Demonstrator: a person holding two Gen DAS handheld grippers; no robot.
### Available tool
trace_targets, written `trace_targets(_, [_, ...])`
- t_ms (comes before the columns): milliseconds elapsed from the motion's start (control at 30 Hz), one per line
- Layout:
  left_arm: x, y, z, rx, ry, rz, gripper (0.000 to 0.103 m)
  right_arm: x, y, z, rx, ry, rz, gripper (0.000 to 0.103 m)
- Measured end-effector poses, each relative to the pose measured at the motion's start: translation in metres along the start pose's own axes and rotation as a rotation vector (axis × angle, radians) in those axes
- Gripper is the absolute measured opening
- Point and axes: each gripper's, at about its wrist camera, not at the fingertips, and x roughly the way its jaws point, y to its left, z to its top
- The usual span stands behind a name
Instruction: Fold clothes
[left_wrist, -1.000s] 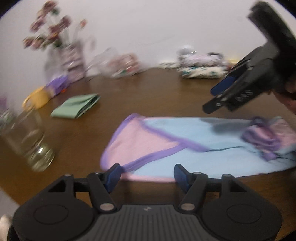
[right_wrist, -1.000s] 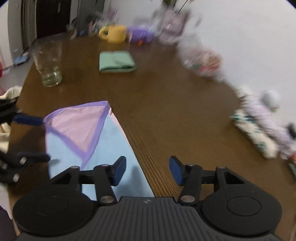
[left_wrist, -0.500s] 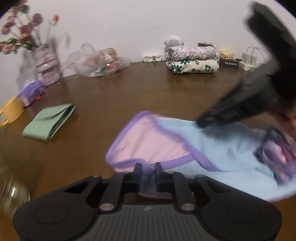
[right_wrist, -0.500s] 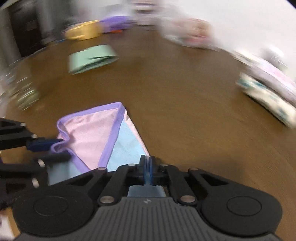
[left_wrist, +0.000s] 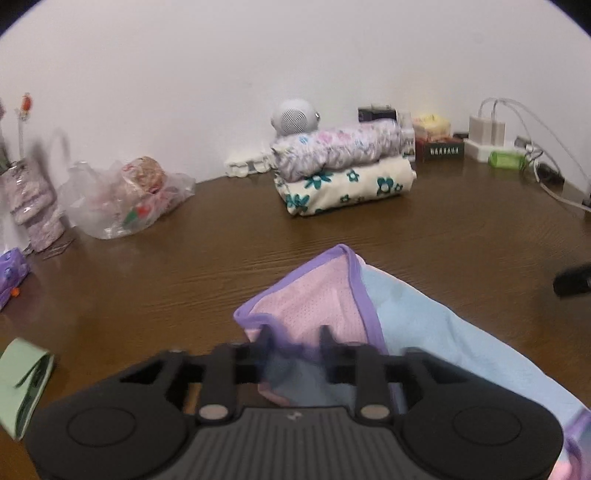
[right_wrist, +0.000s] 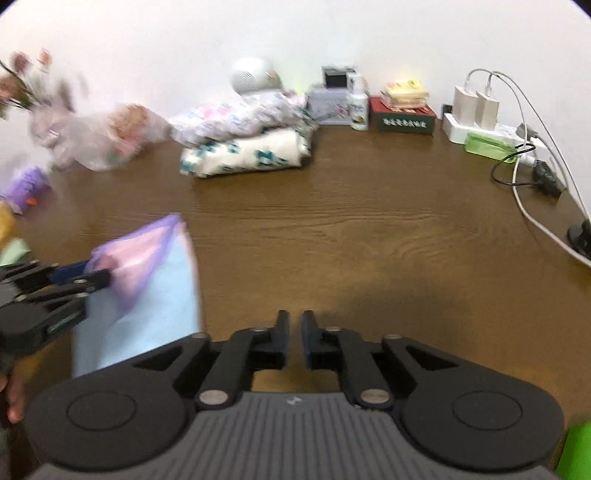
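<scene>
A light blue garment (left_wrist: 424, 332) with pink lining and purple trim lies on the brown table (left_wrist: 221, 269). My left gripper (left_wrist: 293, 338) has its fingers slightly apart, with the garment's purple-trimmed edge bunched between them. In the right wrist view the garment (right_wrist: 147, 295) sits at the left with the left gripper (right_wrist: 88, 275) at its folded corner. My right gripper (right_wrist: 293, 323) has its fingers a narrow gap apart, nothing between them, over bare table to the right of the garment.
Two folded floral garments (left_wrist: 343, 173) are stacked at the back near the wall. A plastic bag (left_wrist: 129, 199) lies at the back left. A folded green cloth (left_wrist: 22, 384) lies at the near left. A power strip with chargers and cables (right_wrist: 491, 122) is at the back right.
The right gripper has let go of the garment's edge and moved right off it. The left gripper's fingers have parted slightly while it turned the garment corner toward the back.
</scene>
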Motion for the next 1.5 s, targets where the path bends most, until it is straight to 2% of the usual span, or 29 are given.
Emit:
trace_targets(67, [-0.020,0.008,-0.017,-0.056,0.007,-0.021,0.048,-0.010,-0.002,-0.014,0.024,-0.023,0.056,0.044])
trace_targets(133, [-0.038,0.014,-0.036,-0.126,0.036,-0.078,0.048,-0.012,-0.005,-0.024,0.074,-0.017,0.118,0.044])
trace_targets(233, [-0.058,0.011,-0.059,-0.196,0.062,-0.160,0.048,-0.006,0.003,-0.035,0.054,0.012,0.176,0.044])
trace_targets(367, [-0.073,-0.003,-0.072,-0.191,0.052,-0.158,0.049,-0.002,0.025,-0.043,-0.047,0.024,0.186,0.044])
trace_targets(433, [-0.072,-0.010,-0.074,-0.188,0.055,-0.143,0.049,-0.001,0.032,-0.044,-0.071,0.029,0.194,0.036])
trace_targets(467, [-0.073,-0.013,-0.075,-0.181,0.051,-0.136,0.049,-0.002,0.036,-0.047,-0.091,0.027,0.181,0.021])
trace_targets(500, [-0.073,-0.017,-0.076,-0.172,0.048,-0.128,0.048,-0.003,0.040,-0.050,-0.109,0.025,0.169,0.012])
trace_targets(633, [-0.079,-0.030,-0.080,-0.089,0.044,-0.118,0.048,-0.014,0.052,-0.066,-0.142,0.005,0.104,0.009])
trace_targets(833, [-0.086,-0.017,-0.091,-0.077,0.021,-0.137,0.045,-0.044,0.058,-0.098,-0.058,0.011,0.082,0.004])
trace_targets(933, [-0.091,-0.002,-0.097,-0.102,0.002,-0.156,0.046,-0.068,0.053,-0.120,0.045,-0.025,0.143,0.007])
trace_targets(967, [-0.094,0.003,-0.098,-0.116,0.001,-0.156,0.045,-0.078,0.050,-0.124,0.052,-0.051,0.166,0.015])
trace_targets(1000, [-0.097,0.008,-0.100,-0.130,-0.001,-0.157,0.044,-0.089,0.046,-0.127,0.030,-0.088,0.172,0.030])
trace_targets(1033, [-0.104,0.014,-0.102,-0.145,-0.009,-0.163,0.044,-0.101,0.042,-0.131,0.008,-0.126,0.178,0.036])
trace_targets(1100, [-0.120,0.027,-0.110,-0.173,-0.052,-0.271,0.045,-0.119,0.031,-0.137,-0.044,-0.186,0.138,0.039])
trace_targets(1133, [-0.127,0.034,-0.115,-0.200,-0.067,-0.357,0.045,-0.126,0.026,-0.139,-0.069,-0.198,0.123,0.039])
trace_targets(1167, [-0.133,0.041,-0.120,-0.229,-0.082,-0.446,0.047,-0.130,0.020,-0.141,-0.085,-0.191,0.143,0.039])
trace_targets(1233, [-0.139,0.041,-0.128,-0.258,-0.087,-0.546,0.050,-0.132,0.013,-0.144,-0.087,-0.168,0.249,0.041])
trace_targets(1267, [-0.143,0.041,-0.131,-0.271,-0.089,-0.595,0.050,-0.129,0.011,-0.144,-0.085,-0.153,0.305,0.045])
trace_targets(1300, [-0.143,0.036,-0.131,-0.264,-0.080,-0.608,0.050,-0.126,0.012,-0.142,-0.086,-0.144,0.340,0.048])
trace_targets(1367, [-0.138,0.026,-0.127,-0.249,-0.053,-0.589,0.050,-0.116,0.018,-0.138,-0.096,-0.138,0.362,0.048])
trace_targets(1433, [-0.130,0.017,-0.121,-0.237,-0.022,-0.566,0.047,-0.106,0.023,-0.133,-0.106,-0.125,0.386,0.048])
trace_targets(1467, [-0.127,0.015,-0.119,-0.227,-0.009,-0.556,0.035,-0.097,0.026,-0.131,-0.110,-0.107,0.400,0.047])
trace_targets(1500, [-0.124,0.012,-0.119,-0.215,-0.004,-0.561,0.008,-0.089,0.029,-0.129,-0.110,-0.085,0.399,0.042])
